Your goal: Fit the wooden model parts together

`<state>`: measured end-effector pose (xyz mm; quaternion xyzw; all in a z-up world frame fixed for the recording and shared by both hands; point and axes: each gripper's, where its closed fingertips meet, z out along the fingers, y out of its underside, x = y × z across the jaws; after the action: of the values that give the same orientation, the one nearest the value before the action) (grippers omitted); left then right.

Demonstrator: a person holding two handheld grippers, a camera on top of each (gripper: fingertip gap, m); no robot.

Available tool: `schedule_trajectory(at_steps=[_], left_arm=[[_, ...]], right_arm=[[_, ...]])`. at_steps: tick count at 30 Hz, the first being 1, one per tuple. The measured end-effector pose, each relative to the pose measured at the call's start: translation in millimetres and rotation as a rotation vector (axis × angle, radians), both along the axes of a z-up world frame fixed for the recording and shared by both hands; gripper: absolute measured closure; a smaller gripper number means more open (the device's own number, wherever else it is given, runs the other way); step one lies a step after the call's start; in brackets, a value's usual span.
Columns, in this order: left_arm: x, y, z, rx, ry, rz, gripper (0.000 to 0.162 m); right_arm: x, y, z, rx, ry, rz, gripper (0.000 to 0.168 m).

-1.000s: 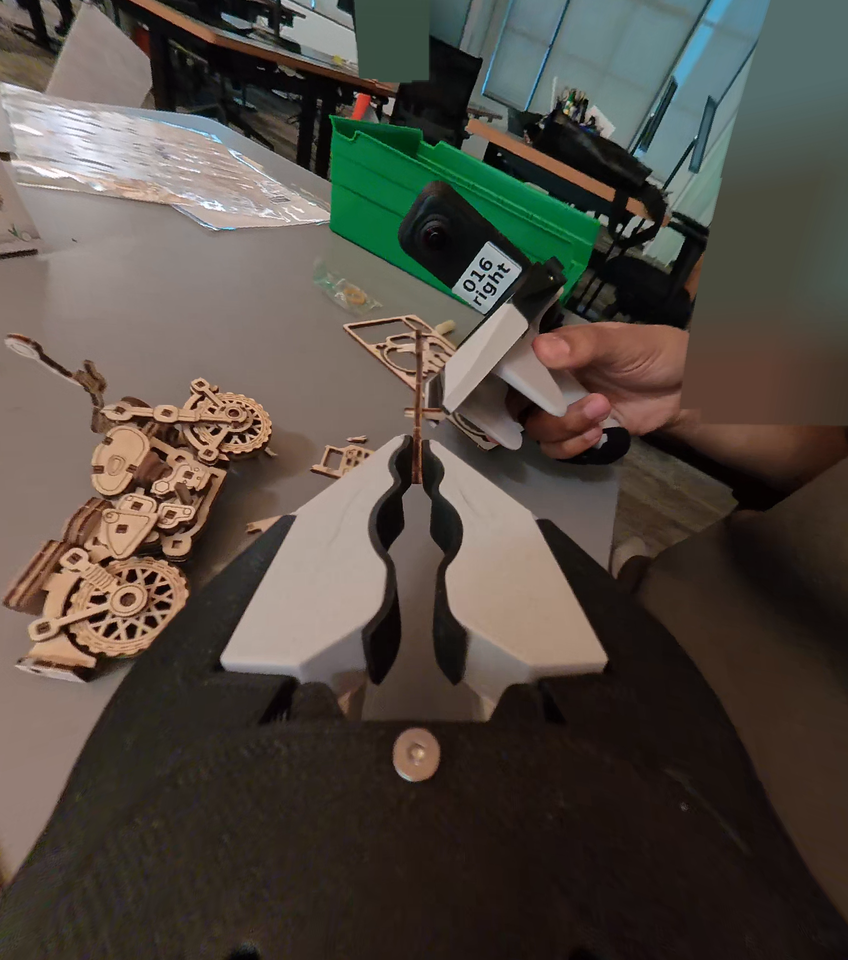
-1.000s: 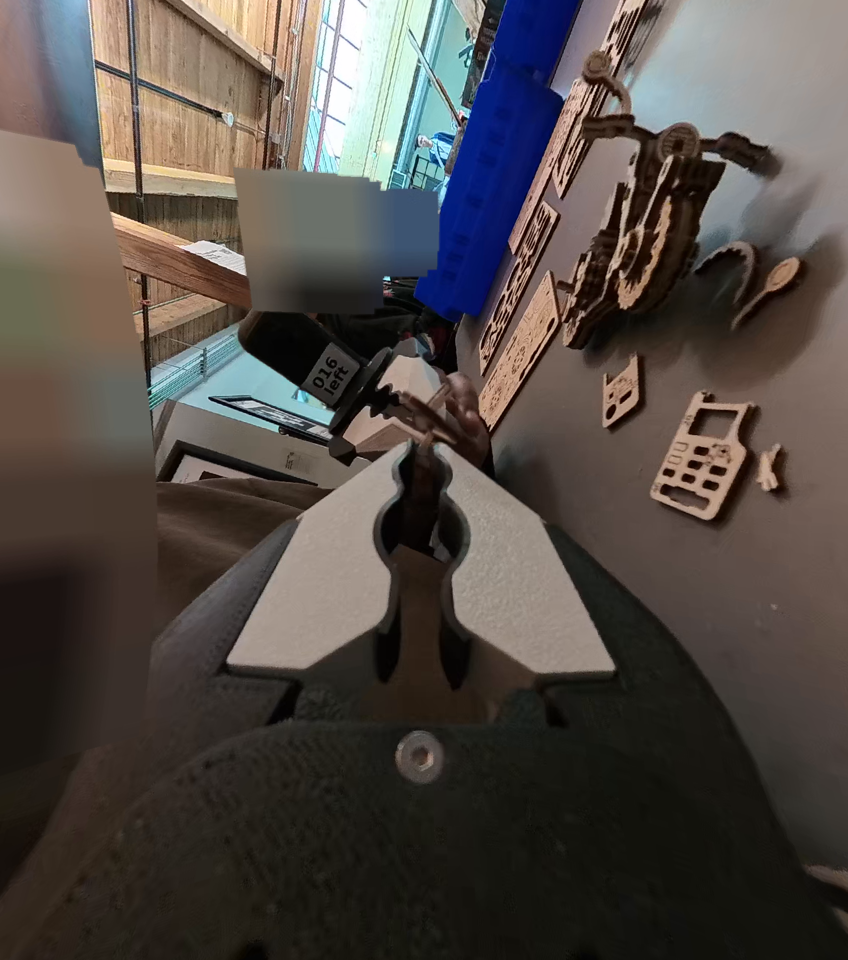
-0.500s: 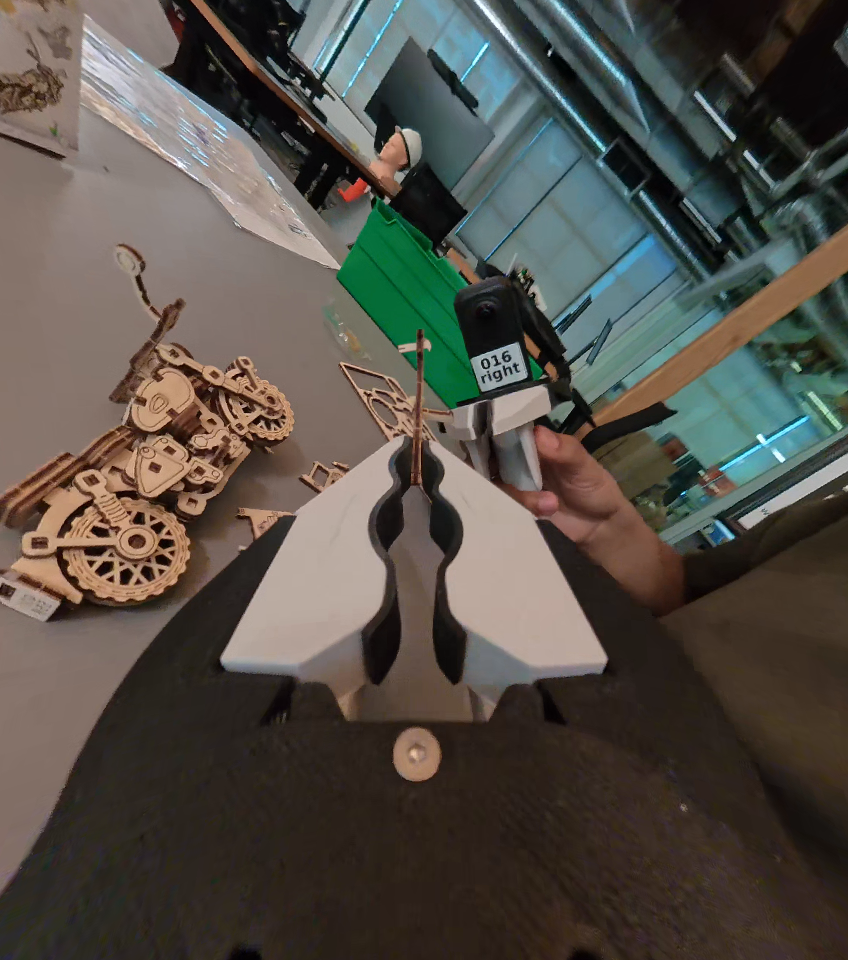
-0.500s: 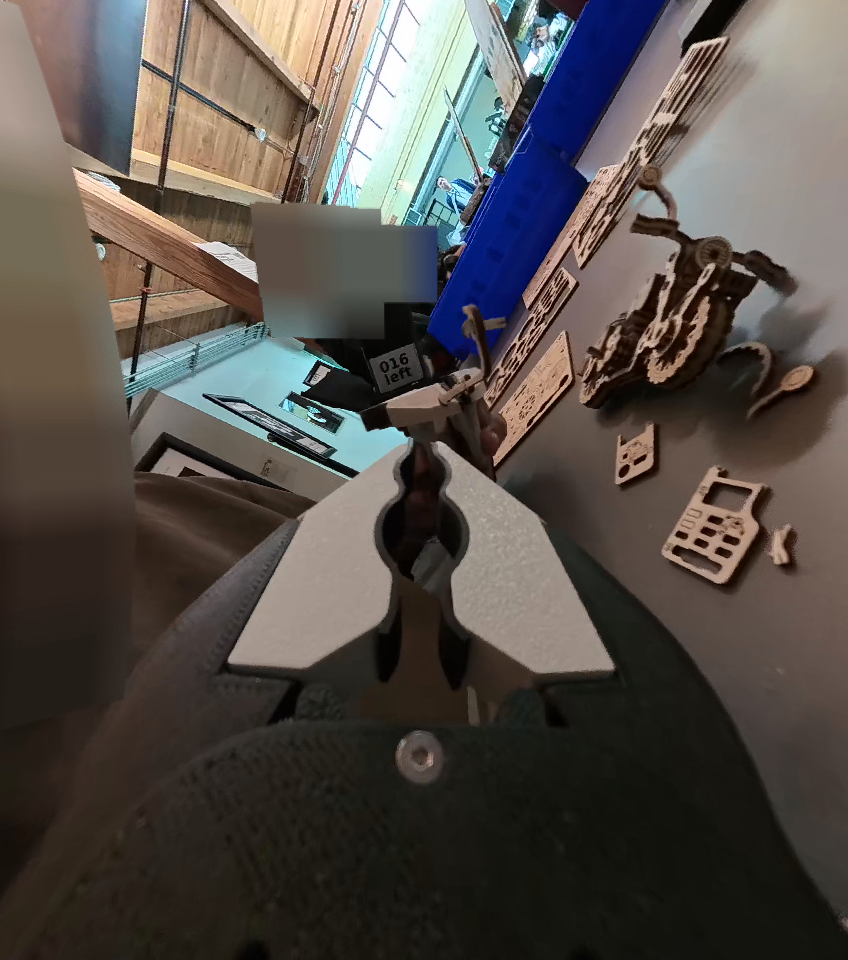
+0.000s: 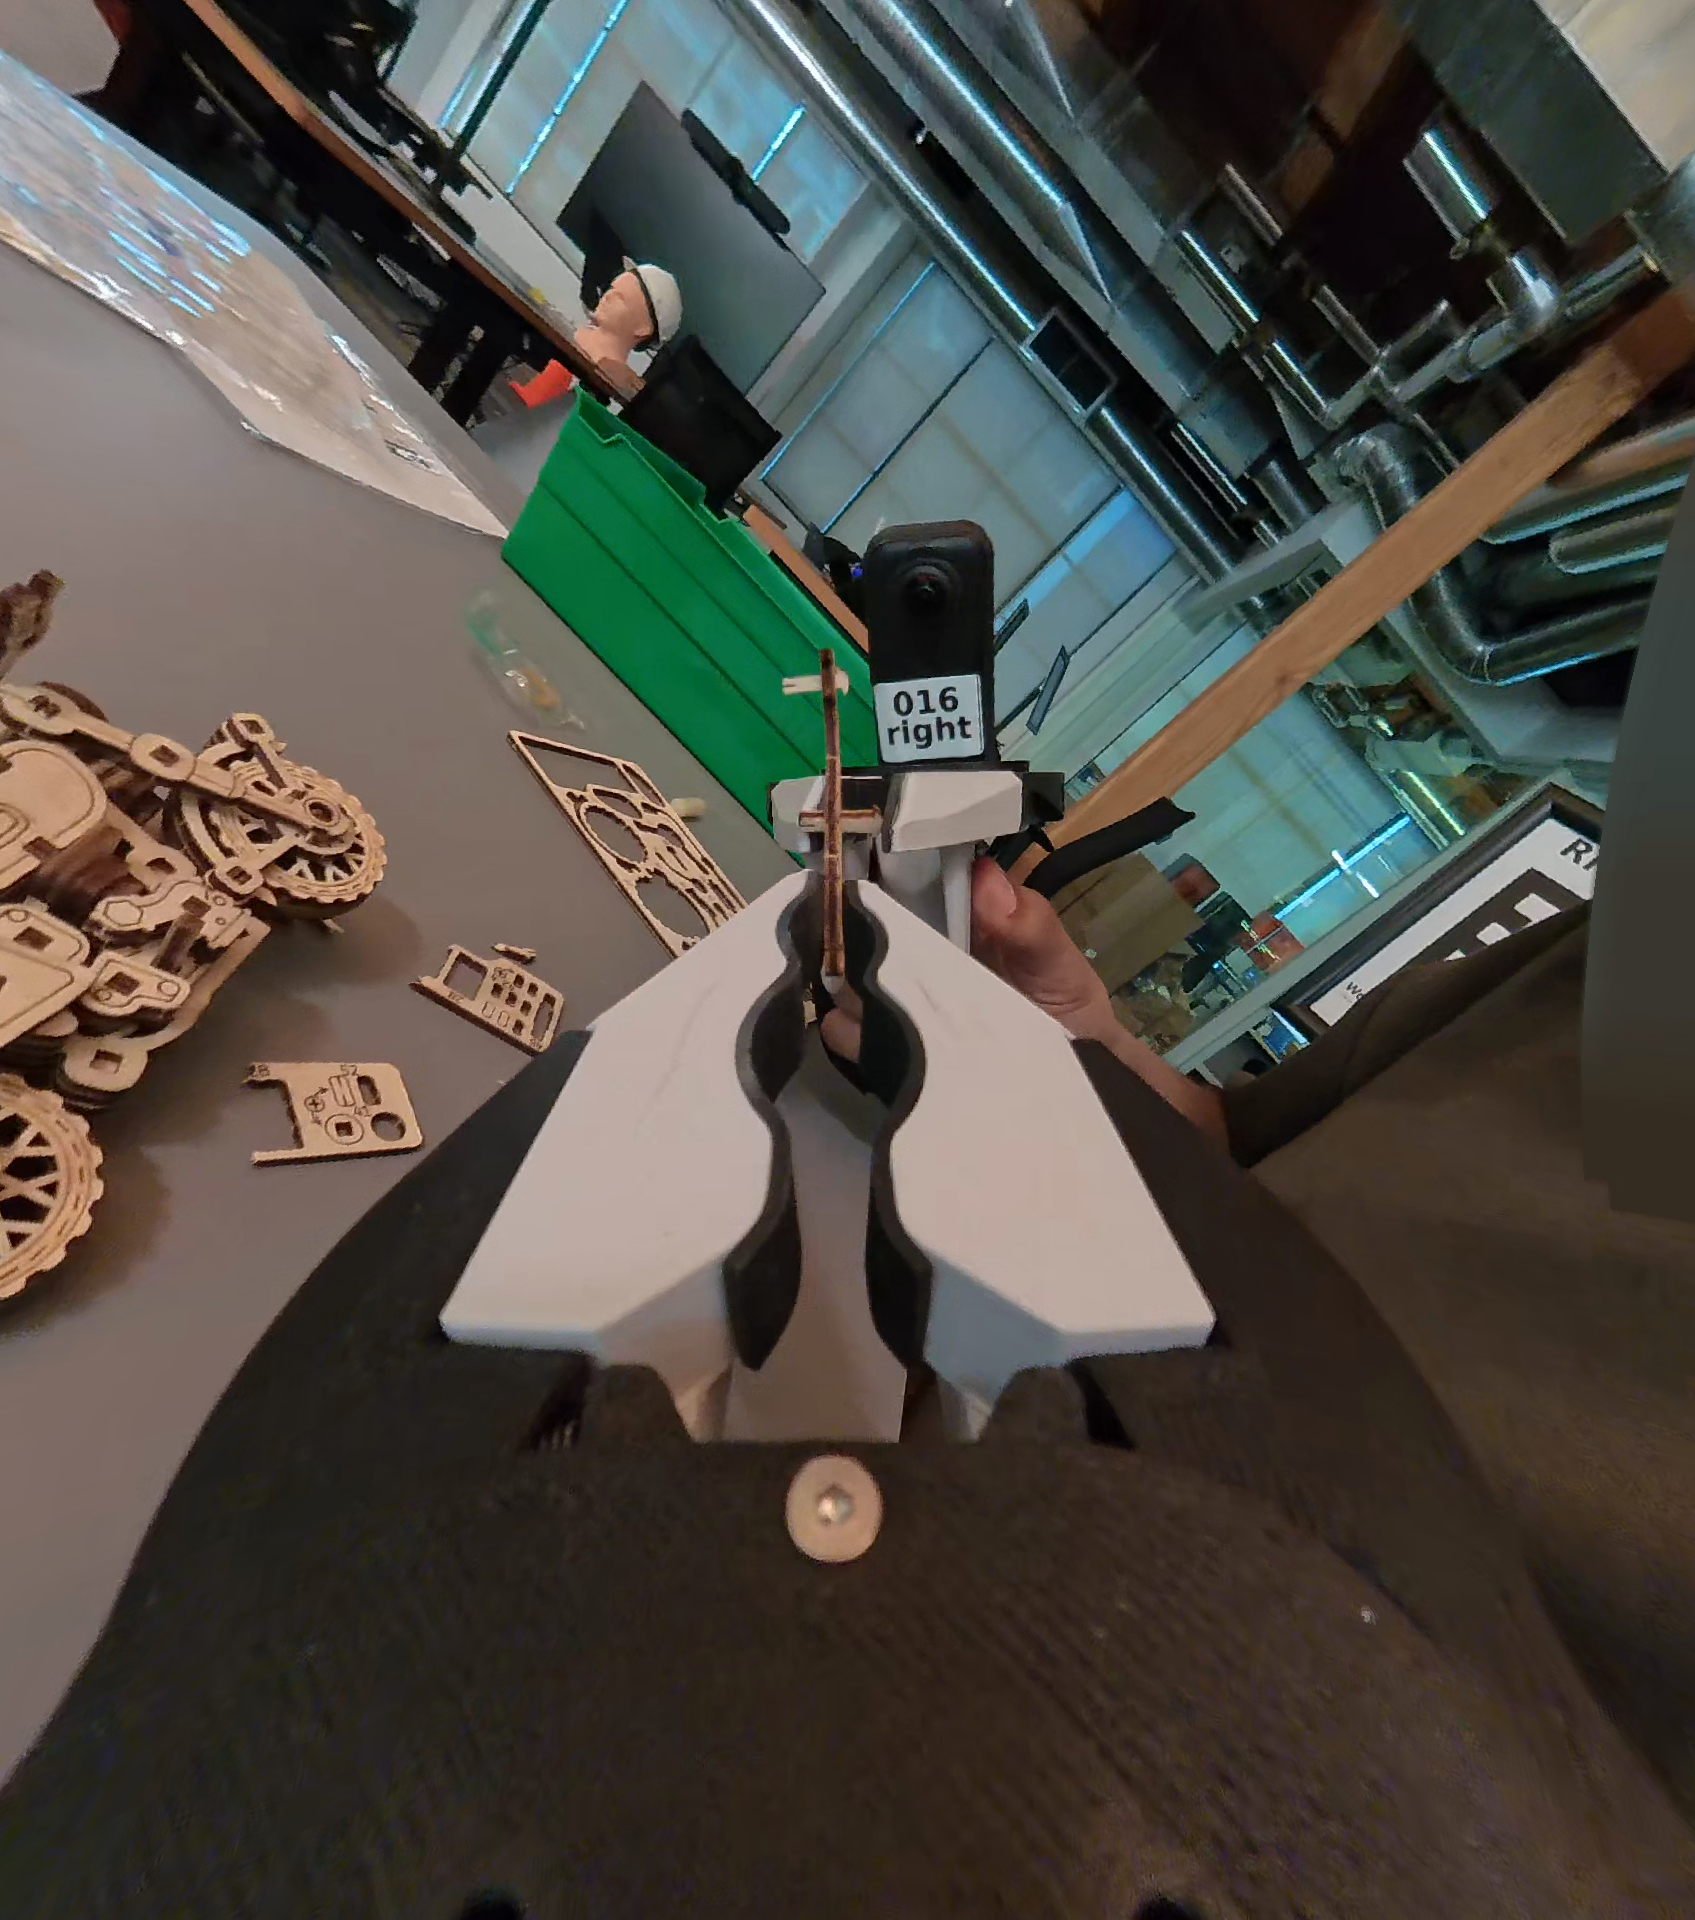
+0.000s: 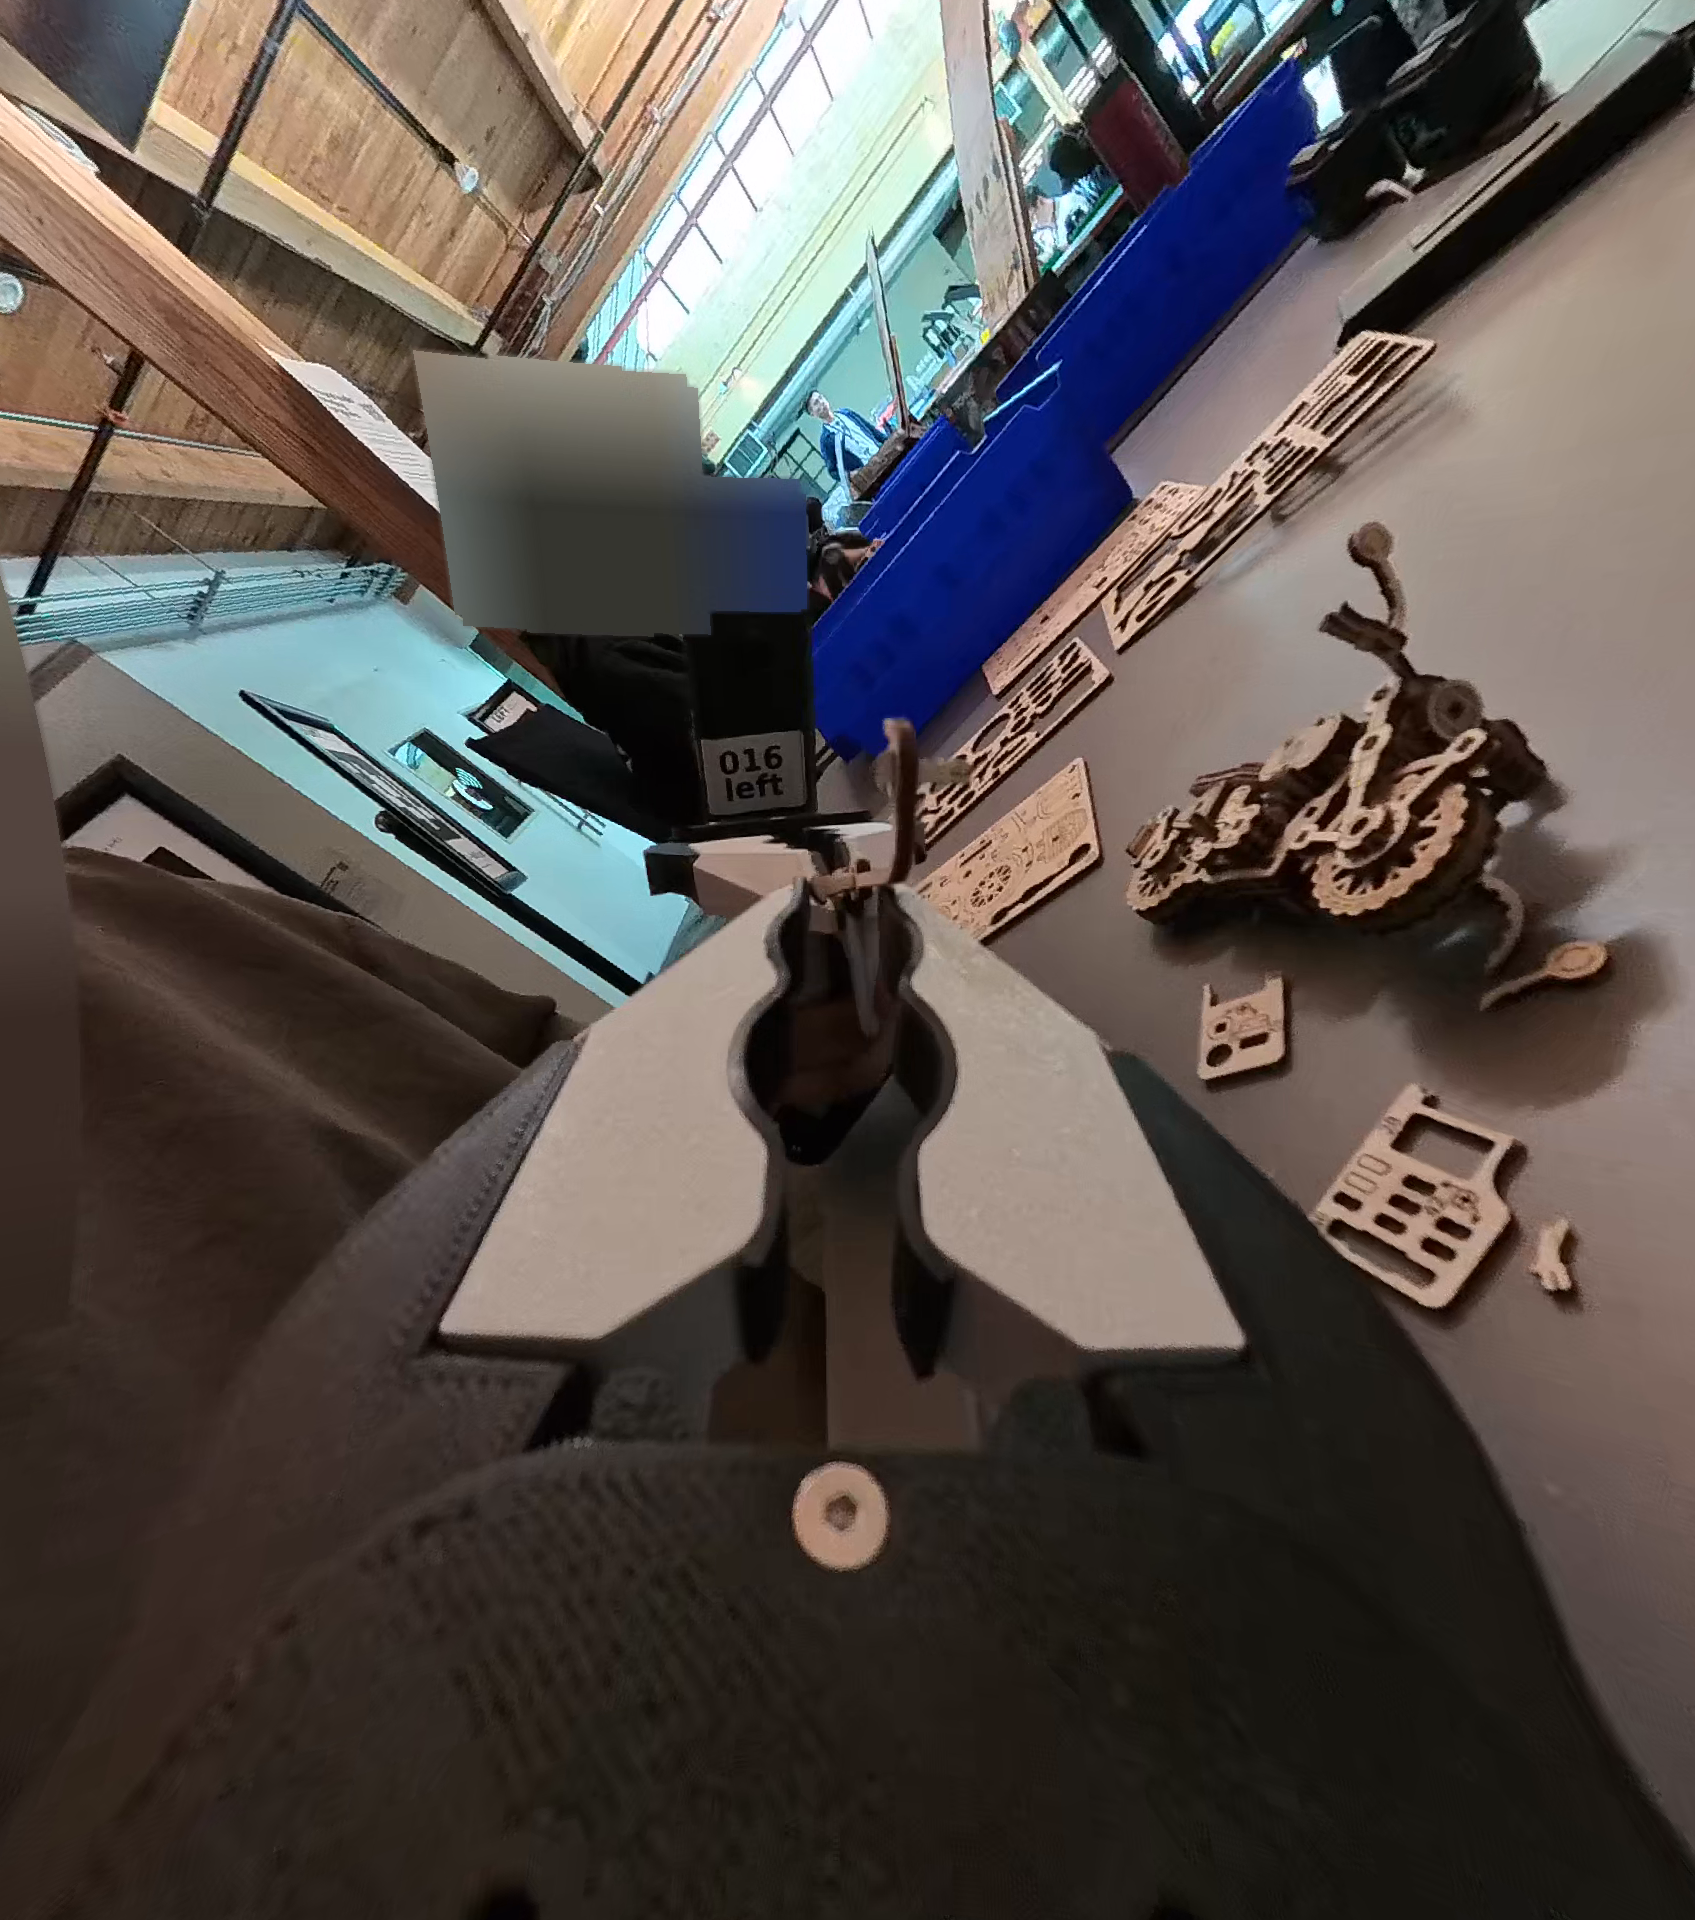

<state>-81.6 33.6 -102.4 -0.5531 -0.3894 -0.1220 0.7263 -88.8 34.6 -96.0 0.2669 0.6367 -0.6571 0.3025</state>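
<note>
My left gripper [image 5: 830, 906] is shut on a thin wooden strip [image 5: 828, 790] that stands upright, seen edge-on. My right gripper [image 6: 843, 902] faces it tip to tip and is shut on a small wooden cross piece [image 6: 838, 883]. In the left wrist view that cross piece [image 5: 841, 821] sits across the strip, in front of the right gripper's pale fingers [image 5: 936, 821]. In the right wrist view the strip [image 6: 901, 790] curves up from the left gripper's fingers [image 6: 749, 868]. Both are held in the air above the grey table [image 5: 199, 582]. A built wooden motorcycle [image 5: 95, 883] [image 6: 1342, 821] lies on the table.
Loose flat wooden pieces [image 5: 500, 997] [image 5: 339, 1112] [image 6: 1414, 1195] [image 6: 1238, 1029] lie near the motorcycle. A punched-out frame [image 5: 635, 842] and part sheets [image 6: 1030, 842] lie farther back. A green bin [image 5: 677, 623] and a blue bin [image 6: 978, 540] stand at the table's edges. Both grippers' tips are close together, under 4 cm apart. The built wooden motorcycle [image 5: 95, 883] is about equally far from each gripper, around 12 cm.
Both grippers have tilted upward and swung round to face each other head on. The strip and the small piece stay gripped, now meeting at the tips.
</note>
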Motion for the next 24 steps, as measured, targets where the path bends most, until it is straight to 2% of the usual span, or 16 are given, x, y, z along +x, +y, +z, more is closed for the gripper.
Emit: schedule_trajectory(at_steps=[11,21,24], left_arm=[[5.0,-0.7,6.9,-0.024,0.096,-0.013,0.162],[8.8,-4.0,18.7,0.020,0.150,-0.008,0.162],[9.5,-4.6,20.1,0.027,0.157,-0.013,0.162]], right_arm=[[6.0,-0.5,7.6,-0.080,-0.022,0.036,0.159],[10.0,-3.6,20.2,-0.044,0.336,-0.115,0.158],[10.9,-4.5,21.6,-0.030,0.393,-0.152,0.159]])
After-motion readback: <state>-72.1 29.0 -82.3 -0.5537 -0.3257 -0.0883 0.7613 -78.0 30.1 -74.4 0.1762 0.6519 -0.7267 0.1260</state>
